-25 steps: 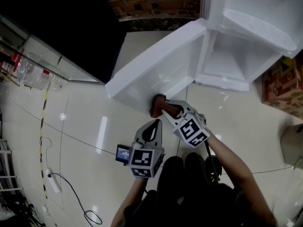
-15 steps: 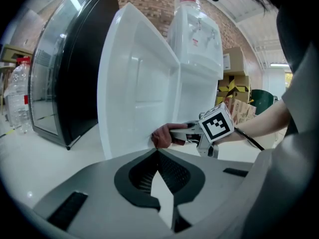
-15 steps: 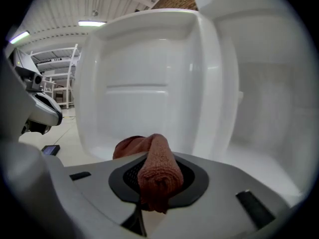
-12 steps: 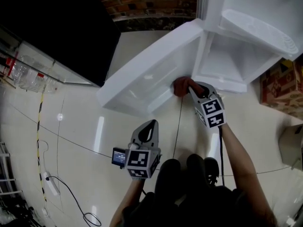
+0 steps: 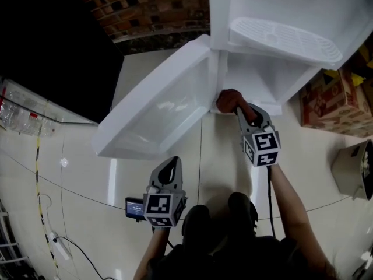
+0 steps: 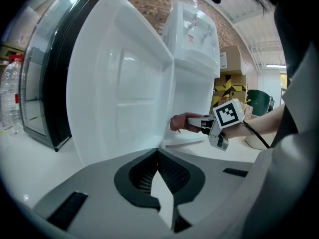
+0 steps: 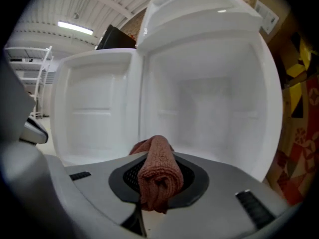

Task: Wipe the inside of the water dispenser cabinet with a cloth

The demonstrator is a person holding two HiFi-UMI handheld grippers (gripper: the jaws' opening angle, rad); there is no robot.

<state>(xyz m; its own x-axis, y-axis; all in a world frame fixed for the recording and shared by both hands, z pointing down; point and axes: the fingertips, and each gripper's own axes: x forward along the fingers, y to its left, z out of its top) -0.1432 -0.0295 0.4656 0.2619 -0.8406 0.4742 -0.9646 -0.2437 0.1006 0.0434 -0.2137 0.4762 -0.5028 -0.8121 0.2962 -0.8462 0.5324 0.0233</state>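
Observation:
The white water dispenser cabinet (image 5: 250,80) stands open, its door (image 5: 157,107) swung out to the left. My right gripper (image 5: 240,107) is shut on a rolled reddish-brown cloth (image 5: 229,101) and holds it at the cabinet's lower front edge, near the hinge. In the right gripper view the cloth (image 7: 158,173) sticks out between the jaws, with the bare white cabinet interior (image 7: 209,108) and the door (image 7: 94,113) ahead. My left gripper (image 5: 169,167) hangs back over the floor, shut with nothing in it. In the left gripper view, past its own tips (image 6: 158,156), the cloth (image 6: 178,122) shows.
Cardboard boxes (image 5: 335,101) stand right of the cabinet, with a grey bin (image 5: 352,171) nearer me. A brick wall (image 5: 151,4) is behind. A dark glass-fronted case (image 5: 52,51) and bottles (image 5: 17,118) are at the left. A cable (image 5: 64,244) lies on the tiled floor.
My right gripper has carried the cloth from the door's outer bottom edge rightward to the cabinet's opening by the hinge. The left gripper has stayed low and shut.

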